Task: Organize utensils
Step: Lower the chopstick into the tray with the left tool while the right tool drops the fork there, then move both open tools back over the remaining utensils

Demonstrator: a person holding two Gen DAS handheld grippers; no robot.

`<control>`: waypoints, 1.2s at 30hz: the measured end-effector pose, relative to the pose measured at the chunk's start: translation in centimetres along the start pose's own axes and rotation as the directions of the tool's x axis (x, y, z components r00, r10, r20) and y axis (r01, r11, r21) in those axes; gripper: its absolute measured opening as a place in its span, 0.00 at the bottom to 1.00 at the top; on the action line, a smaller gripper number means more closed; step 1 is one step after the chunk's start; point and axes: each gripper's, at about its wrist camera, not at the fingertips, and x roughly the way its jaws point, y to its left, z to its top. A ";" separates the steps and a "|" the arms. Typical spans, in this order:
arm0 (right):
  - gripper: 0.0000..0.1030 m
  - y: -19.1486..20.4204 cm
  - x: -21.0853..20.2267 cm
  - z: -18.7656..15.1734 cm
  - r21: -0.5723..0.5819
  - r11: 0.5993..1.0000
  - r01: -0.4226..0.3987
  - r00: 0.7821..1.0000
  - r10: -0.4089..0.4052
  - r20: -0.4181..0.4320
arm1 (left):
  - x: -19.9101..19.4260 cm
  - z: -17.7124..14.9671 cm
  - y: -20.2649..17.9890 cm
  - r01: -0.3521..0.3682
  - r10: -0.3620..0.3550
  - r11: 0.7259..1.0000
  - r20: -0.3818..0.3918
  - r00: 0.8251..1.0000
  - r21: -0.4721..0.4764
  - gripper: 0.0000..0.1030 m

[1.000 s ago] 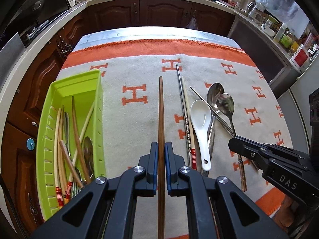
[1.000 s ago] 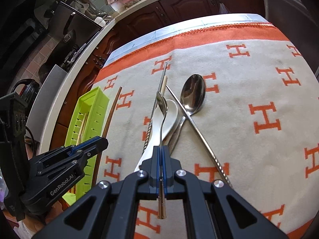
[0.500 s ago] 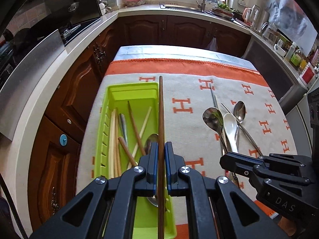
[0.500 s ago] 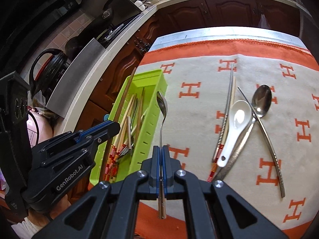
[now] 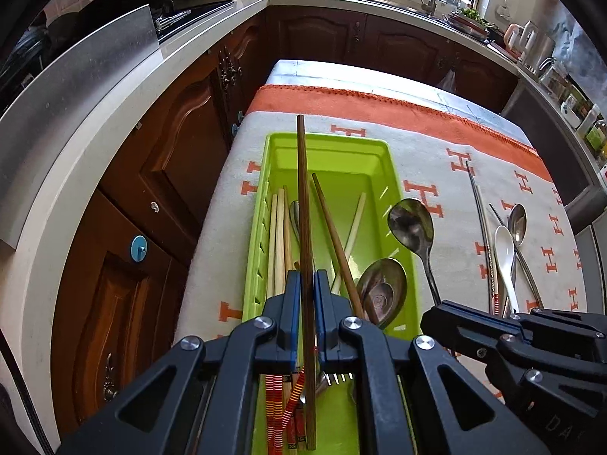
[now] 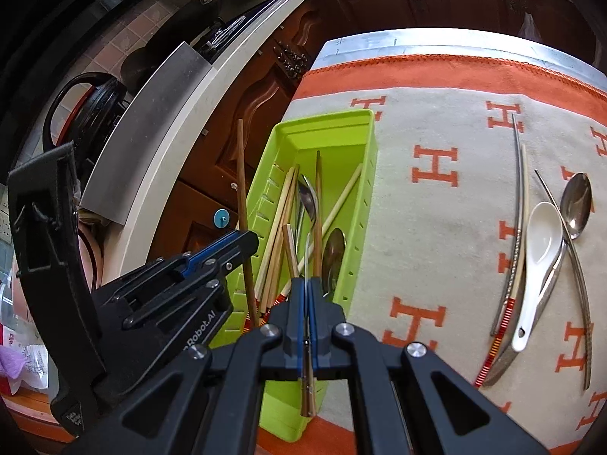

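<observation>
Utensils are shown in transit to the green tray (image 5: 392,174), which stands at the left edge of the table on an orange-and-cream cloth (image 5: 447,144). Over the last second both tongs have been carried sideways from above the loose cutlery to above the tray, so that the tray has come from the side of each view to lie directly beneath the tongs. The carrying stage is thus judged nearly done; lowering and release remain.

The left gripper (image 5: 308,284) is clenched on a long dark wooden chopstick (image 5: 302,189), held along the length of the tray and above its contents. The right gripper (image 6: 308,295) is clenched on the thin handle of a metal spoon (image 5: 411,223), whose bowl is seen over the tray's right rim in the left view.

Inside the tray are pale chopsticks (image 5: 279,235), another brown chopstick (image 5: 332,227) lying aslant, and a spoon bowl (image 5: 381,292) at the near end.

Left on the cloth, well apart from the tray, are a white ceramic spoon (image 6: 538,250), a metal spoon (image 6: 576,204), metal chopsticks (image 6: 520,189), and a pale chopstick with red banding (image 6: 500,333), lying together in a loose overlapping group. These are judged to be the remaining work.
</observation>
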 end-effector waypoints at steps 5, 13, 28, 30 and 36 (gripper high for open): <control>0.04 0.9 1.3 0.2 -0.030 0.999 0.020 1.000 -0.020 -0.011 | 0.5 -0.1 0.6 0.005 -0.005 1.000 0.000 1.000 -0.009 0.17; 0.04 0.4 1.8 0.4 -0.004 0.999 0.046 0.999 -0.046 -0.016 | 0.4 0.1 2.0 0.023 -0.023 0.999 0.008 1.000 -0.044 0.24; 0.04 0.0 -0.1 -0.6 -0.036 0.997 0.069 0.997 -0.068 0.023 | -1.4 -0.3 1.2 0.030 -0.030 0.999 0.014 0.999 -0.034 0.27; 0.04 -0.2 -0.6 -0.8 -0.037 0.996 0.076 0.997 -0.074 0.033 | -1.7 -0.5 0.8 0.032 -0.031 0.999 0.012 0.999 -0.028 0.29; 0.04 -2.0 -2.3 -1.7 -0.019 0.995 0.100 0.993 -0.099 0.062 | -2.4 -1.0 -1.2 0.032 -0.032 0.999 0.006 0.999 0.007 0.30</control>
